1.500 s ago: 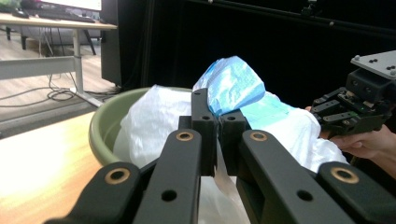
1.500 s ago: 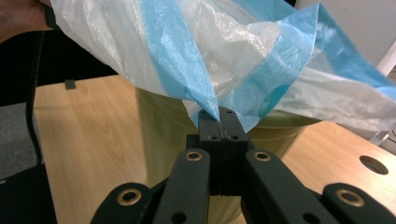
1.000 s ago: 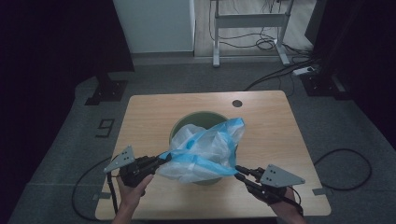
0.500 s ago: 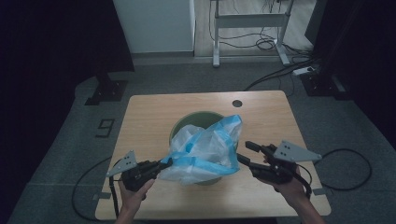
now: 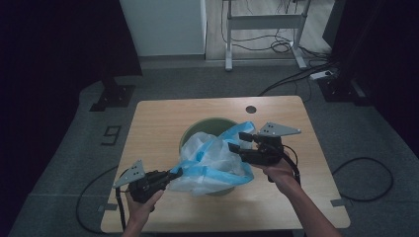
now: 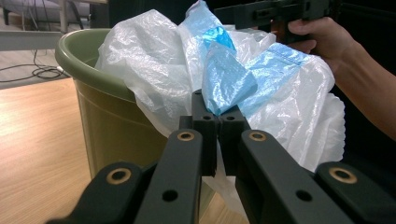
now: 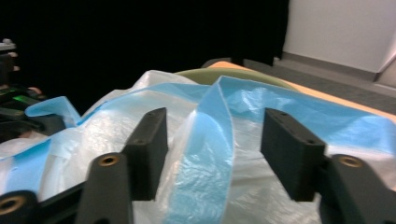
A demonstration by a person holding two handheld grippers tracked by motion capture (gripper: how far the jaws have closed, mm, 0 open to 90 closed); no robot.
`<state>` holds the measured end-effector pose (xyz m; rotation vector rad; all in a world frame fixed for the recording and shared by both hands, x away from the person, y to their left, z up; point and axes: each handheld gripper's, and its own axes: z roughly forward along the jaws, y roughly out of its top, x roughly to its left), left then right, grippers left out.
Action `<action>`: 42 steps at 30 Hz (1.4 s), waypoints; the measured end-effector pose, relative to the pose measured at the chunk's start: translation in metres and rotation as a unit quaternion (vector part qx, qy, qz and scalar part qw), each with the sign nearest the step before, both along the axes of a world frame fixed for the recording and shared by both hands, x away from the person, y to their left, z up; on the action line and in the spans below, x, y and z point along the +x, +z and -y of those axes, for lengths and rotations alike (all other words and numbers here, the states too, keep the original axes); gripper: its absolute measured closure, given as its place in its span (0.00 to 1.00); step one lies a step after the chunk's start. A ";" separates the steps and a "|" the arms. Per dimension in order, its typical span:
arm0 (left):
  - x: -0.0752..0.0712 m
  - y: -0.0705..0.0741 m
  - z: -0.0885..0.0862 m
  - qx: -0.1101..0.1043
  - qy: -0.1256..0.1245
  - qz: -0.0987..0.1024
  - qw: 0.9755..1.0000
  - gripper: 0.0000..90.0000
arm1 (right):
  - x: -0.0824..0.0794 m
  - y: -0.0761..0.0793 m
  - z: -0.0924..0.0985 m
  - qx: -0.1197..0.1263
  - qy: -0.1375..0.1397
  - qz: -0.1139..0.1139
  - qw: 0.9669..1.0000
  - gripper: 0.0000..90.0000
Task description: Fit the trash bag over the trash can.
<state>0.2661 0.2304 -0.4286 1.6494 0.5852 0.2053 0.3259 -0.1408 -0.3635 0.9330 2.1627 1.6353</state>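
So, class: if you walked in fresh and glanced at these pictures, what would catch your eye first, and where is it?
The crumpled white and blue plastic bag stands out first, draped over the green bin in the middle of the wooden table. The left gripper is shut on the bag's blue edge at the near left. The right gripper is at the bag's right side, jaws just opened, a blue fold between them unpinched.

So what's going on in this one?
A person is fitting a white and blue plastic bag into a green bin on the table. The left gripper is shut on the bag's blue edge. The right gripper, jaws just opened, straddles a blue fold on the other side without pinching it.
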 end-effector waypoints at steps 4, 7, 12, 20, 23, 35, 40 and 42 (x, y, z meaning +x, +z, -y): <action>-0.001 0.000 0.001 -0.001 -0.002 0.003 1.000 0.98 | 0.006 -0.001 -0.002 -0.001 -0.002 -0.012 1.000 0.48; -0.001 0.000 0.001 0.000 -0.002 0.003 1.000 0.98 | 0.011 0.003 0.001 0.011 -0.009 -0.017 1.000 0.44; 0.000 -0.001 0.002 0.000 -0.002 0.004 1.000 0.98 | 0.013 0.009 0.002 0.011 -0.008 -0.019 1.000 0.43; -0.002 0.000 0.000 -0.002 0.003 0.006 1.000 0.97 | 0.009 0.002 -0.008 -0.012 0.022 -0.013 1.000 0.83; -0.004 0.003 -0.003 -0.011 0.011 0.011 1.000 0.92 | 0.006 -0.001 -0.008 -0.011 0.017 -0.001 1.000 0.97; -0.005 0.055 -0.009 -0.001 -0.009 0.029 1.000 0.35 | -0.009 0.006 0.000 -0.024 0.013 0.057 0.998 0.99; 0.007 0.073 0.011 0.040 -0.015 0.025 0.999 0.34 | -0.010 0.007 -0.004 -0.026 0.016 0.063 0.998 0.99; 0.012 0.076 0.021 0.055 -0.011 0.026 0.998 0.34 | -0.010 0.008 -0.005 -0.026 0.016 0.065 0.997 0.99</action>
